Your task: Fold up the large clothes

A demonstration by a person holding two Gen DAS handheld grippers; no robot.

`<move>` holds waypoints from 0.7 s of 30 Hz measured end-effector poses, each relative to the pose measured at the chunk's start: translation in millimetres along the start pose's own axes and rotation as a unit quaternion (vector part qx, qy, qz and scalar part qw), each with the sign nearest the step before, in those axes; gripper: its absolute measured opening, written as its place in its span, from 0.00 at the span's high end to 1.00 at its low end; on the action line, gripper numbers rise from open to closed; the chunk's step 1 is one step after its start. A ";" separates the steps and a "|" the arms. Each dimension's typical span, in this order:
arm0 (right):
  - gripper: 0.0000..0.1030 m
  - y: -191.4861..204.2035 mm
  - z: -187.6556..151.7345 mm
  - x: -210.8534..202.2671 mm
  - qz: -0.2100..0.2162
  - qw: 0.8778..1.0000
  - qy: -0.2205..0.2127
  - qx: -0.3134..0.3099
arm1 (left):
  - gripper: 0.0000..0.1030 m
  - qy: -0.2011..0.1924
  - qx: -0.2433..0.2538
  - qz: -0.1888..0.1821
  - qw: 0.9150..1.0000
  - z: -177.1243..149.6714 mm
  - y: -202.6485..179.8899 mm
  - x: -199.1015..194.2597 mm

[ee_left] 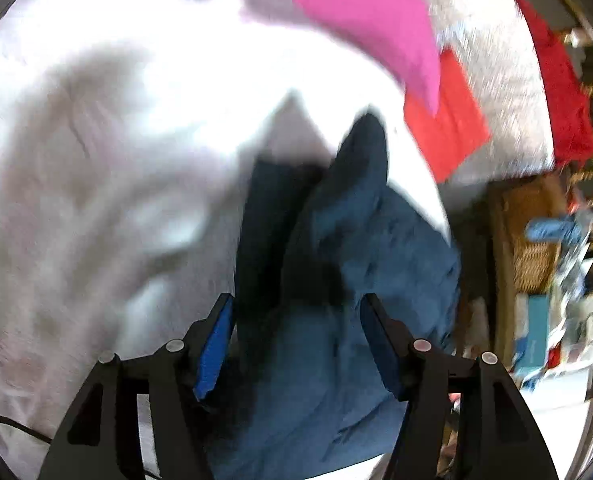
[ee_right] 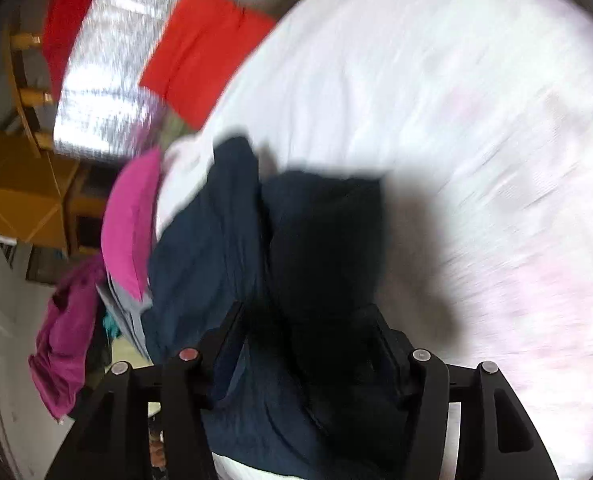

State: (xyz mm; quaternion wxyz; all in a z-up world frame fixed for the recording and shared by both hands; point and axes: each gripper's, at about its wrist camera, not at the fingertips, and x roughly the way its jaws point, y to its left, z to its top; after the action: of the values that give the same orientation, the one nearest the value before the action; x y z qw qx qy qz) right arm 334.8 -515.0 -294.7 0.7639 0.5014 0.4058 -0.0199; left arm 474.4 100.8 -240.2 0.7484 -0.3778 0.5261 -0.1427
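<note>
Nearest: black two-finger left gripper with blue pads, at the bottom of the left wrist view, jaws standing wide. Crumpled dark blue cloth garment lies between and below them; the pads do not seem to press on it.
Right gripper: black right gripper at the bottom of the right wrist view, jaws also apart. The same dark garment bunches up between them; its shadowed folds hide the pads, so contact is hard to judge, though no grip shows.
Garment's place: heaped in the lower middle of both views on the white bed sheet, at the bed's edge.
Progress: early, by my judgement. The garment is a rumpled heap with no flat panel or straight fold visible; spreading, folding and stacking all seem left to do.
Already folded: a bright pink folded cloth and an orange-red folded cloth lie in the upper right of the left view, apparently finished pieces.
Open room: wide bare sheet fills the left of the left view and the right of the right view, enough to lay the garment flat.
Edges: the bed ends just beside the heap; beyond it sit yellow wooden furniture and a hanging magenta cloth. Cloth pulled that way could slide off.
Blur: both views are smeared, so fine creases stay uncertain.
</note>
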 end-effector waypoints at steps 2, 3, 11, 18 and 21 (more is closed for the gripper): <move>0.30 8.9 6.3 -15.8 -0.012 0.998 -0.052 -0.020 | 0.29 -0.058 0.002 0.006 0.998 10.7 -4.1 -15.0; 0.30 16.3 9.4 -16.2 -0.009 0.997 -0.068 -0.029 | 0.28 -0.076 0.007 0.014 0.997 14.1 -9.6 -15.9; 0.30 72.1 26.4 73.2 -0.017 0.994 -0.060 -0.093 | 0.26 -0.073 0.065 0.011 0.995 29.6 -62.1 37.4; 0.30 74.9 35.5 111.8 -0.029 0.993 -0.065 -0.090 | 0.26 -0.070 0.069 0.041 0.994 43.0 -60.4 67.2; 0.37 77.6 38.5 124.0 -0.028 0.992 -0.067 -0.099 | 0.30 -0.078 0.092 0.042 0.992 46.2 -69.8 74.6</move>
State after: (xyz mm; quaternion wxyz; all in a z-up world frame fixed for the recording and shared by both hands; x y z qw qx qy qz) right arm 474.9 -460.0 -309.3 0.8345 0.4093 0.3674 -0.0348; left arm 558.9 27.3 -233.6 0.8243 -0.2950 0.4657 -0.1292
